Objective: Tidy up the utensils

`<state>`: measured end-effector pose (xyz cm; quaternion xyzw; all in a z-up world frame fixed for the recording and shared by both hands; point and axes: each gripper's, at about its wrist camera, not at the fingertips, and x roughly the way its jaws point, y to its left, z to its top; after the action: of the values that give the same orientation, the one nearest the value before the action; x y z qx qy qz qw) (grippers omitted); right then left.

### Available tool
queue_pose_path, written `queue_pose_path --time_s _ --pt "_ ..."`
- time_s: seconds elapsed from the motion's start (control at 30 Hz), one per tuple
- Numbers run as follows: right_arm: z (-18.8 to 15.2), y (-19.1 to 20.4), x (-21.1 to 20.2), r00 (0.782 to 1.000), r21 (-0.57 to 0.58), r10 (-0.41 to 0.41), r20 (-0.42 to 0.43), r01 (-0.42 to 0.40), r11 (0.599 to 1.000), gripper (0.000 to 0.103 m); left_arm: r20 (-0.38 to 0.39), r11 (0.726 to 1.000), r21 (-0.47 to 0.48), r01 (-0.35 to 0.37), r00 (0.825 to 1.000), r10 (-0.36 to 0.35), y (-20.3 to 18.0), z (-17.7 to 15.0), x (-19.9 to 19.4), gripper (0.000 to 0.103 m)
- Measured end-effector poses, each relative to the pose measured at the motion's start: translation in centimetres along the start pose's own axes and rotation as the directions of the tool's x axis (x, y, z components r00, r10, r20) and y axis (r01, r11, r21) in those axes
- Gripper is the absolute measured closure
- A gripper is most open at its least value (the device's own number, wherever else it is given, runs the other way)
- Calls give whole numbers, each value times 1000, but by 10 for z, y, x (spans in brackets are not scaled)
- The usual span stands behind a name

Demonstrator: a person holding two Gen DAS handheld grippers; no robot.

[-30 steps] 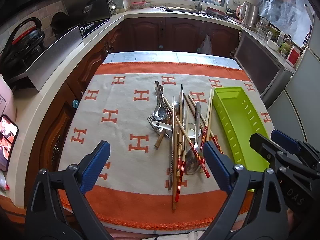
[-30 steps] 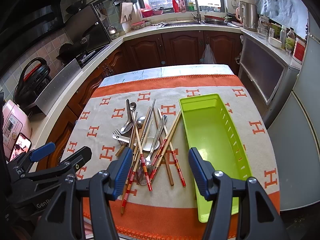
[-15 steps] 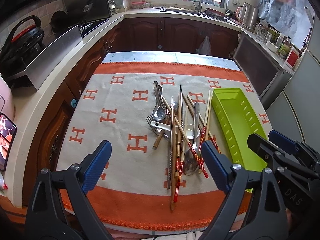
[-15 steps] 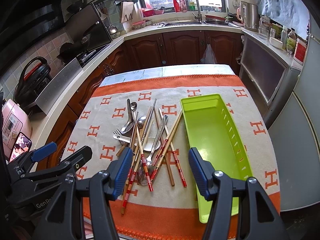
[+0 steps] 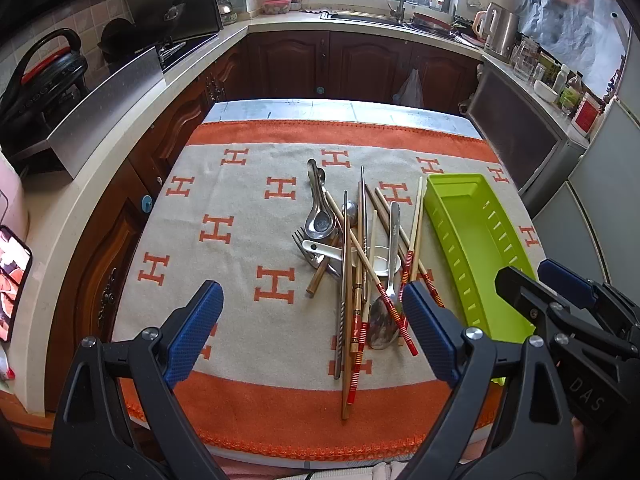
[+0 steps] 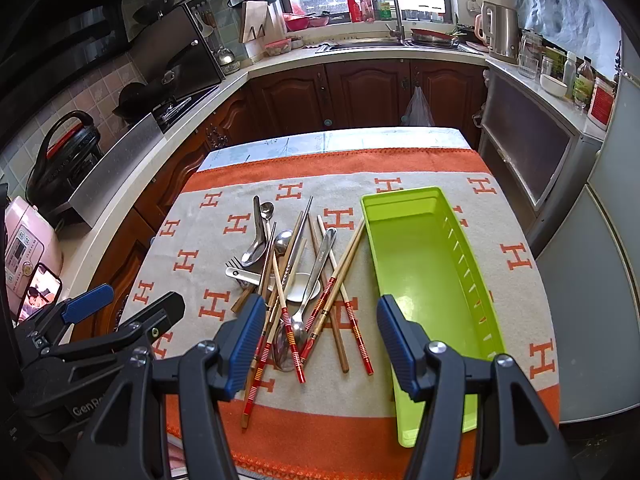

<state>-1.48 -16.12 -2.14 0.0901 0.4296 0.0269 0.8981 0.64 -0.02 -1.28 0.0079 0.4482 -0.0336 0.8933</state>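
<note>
The left gripper (image 5: 312, 332) hangs above the near edge of the surface (image 5: 340, 110) with its jaws wide apart and nothing between them; its blue pads (image 5: 192, 332) frame the near ends of a heap of utensils. The right gripper (image 6: 320, 344) hangs just beside it, jaws likewise apart and holding nothing, over the gap between the heap and a lime-green plastic tray (image 6: 472, 280).

The surface is covered by a beige cloth (image 5: 240, 264) with orange H marks and orange borders. On it, near the middle, the utensils lie crossed over one another: wooden chopsticks with red-banded ends (image 6: 292, 344), plain wooden chopsticks (image 5: 418, 216), metal chopsticks (image 5: 343, 280), a steel soup spoon (image 5: 320, 222), a long-handled steel spoon (image 5: 382, 320), a fork (image 5: 300, 238) and a white ceramic spoon (image 6: 300, 284). Several chopsticks rest on the spoons.

The tray sits lengthwise just right of the heap, apart from it, with nothing inside. Its near end overhangs the orange border.
</note>
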Motion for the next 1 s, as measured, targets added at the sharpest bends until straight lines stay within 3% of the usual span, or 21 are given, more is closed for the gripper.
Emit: queue_pose_path --time_s 1.0 --pt "-5 0 4 1000 3 4 -8 -3 1000 45 -3 1000 1 -1 1000 1 1 1 0 13"
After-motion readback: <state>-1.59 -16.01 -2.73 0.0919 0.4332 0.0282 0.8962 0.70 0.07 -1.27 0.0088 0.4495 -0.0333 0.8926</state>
